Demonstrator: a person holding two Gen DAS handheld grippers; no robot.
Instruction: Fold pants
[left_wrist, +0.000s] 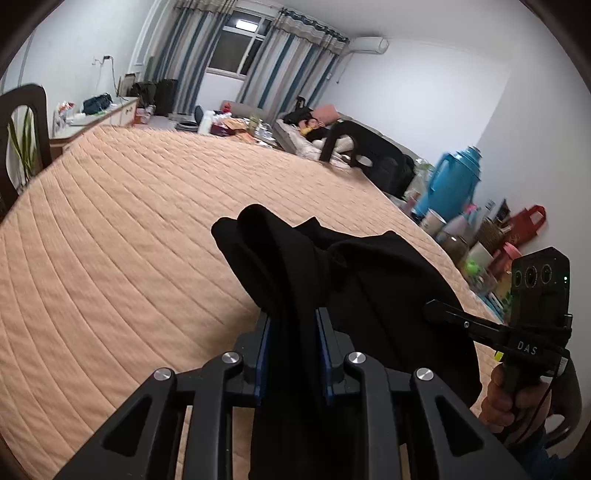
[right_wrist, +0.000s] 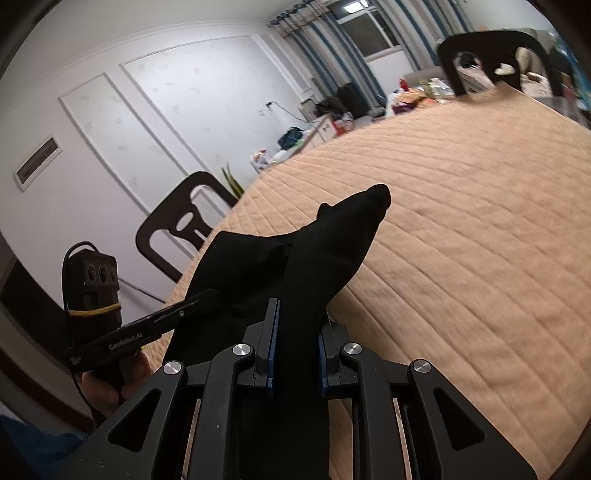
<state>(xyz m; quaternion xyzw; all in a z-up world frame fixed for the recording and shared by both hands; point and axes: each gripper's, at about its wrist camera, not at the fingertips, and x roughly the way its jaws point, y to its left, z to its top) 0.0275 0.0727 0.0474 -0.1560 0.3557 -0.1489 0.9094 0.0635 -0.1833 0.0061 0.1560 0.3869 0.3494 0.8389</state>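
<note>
Fig. Two-claw pickup at the start of a fold. The left claw (left_wrist: 293, 325) is pinching a bunched ridge of the black pants (left_wrist: 369, 280) between its blue pads, jaws nearly together w/ only the thickness of cloth between them. The right claw (right_wrist: 297, 317) is doing the same on another part of the garment, gripping a thick roll of fabric that is poking out past its tips as a peak. In the left wrist view the right claw is appearing at the frame's right edge w/ the person's hand (left_wrist: 506, 398) around its handle; the right wrist view is showing the left one likewise at its left edge. The pants are hanging draped between the two claws, just above the quilted peach cover (left_wrist: 129, 221) of the desk; whether any fabric is resting on it cannot be told. Probable reason for the paired grip: holding two points, approx. side by side, is letting the cloth hang straight under its own weight, so it can be laid flat before creasing. Dark chairs (right_wrist: 177, 229) are standing at the desk's edge; a blue thermos (left_wrist: 452, 181) and clutter are sitting at the far side, well apart from the work.
</note>
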